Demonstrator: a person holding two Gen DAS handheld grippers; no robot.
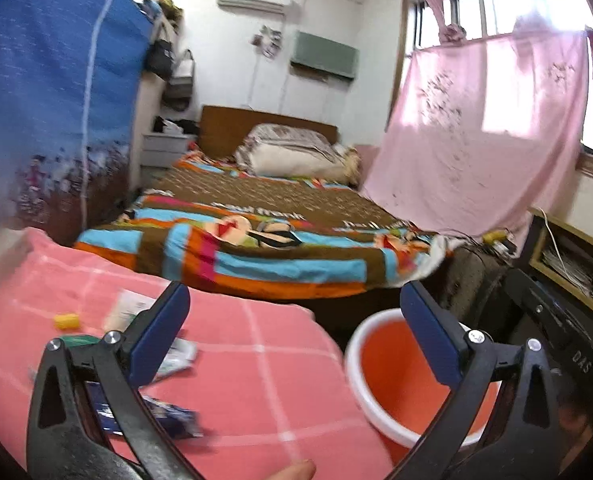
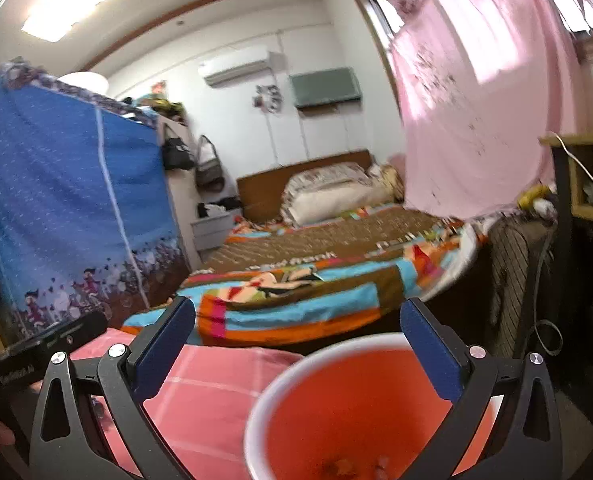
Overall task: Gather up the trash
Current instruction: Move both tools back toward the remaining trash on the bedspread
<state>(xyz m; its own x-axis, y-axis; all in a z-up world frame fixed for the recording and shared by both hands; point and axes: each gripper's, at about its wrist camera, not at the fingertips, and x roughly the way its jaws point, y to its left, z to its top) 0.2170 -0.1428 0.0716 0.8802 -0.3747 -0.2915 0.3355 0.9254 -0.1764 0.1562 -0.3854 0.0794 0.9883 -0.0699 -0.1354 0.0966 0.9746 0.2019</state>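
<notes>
Where the two views begin, left gripper (image 1: 294, 336) and right gripper (image 2: 296, 352) each stand spread wide, nothing between the blue pads. Beneath: round orange plastic bucket with white rim (image 2: 280, 384), small scraps lying at its bottom. Beside it, pink checked cloth (image 1: 256, 360) bearing trash: dark blue wrapper (image 1: 168, 420), white crumpled packet (image 1: 126, 310), yellow cap (image 1: 66, 321) (blurred). Beyond: bed with striped multicoloured cover (image 1: 276, 256).

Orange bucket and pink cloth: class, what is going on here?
A person with a hand-held gripper in each hand is clearing litter. Both the left hand-held gripper and the right hand-held gripper are open and empty. Wrappers and a yellow cap lie on the pink cloth beside the orange bucket.
</notes>
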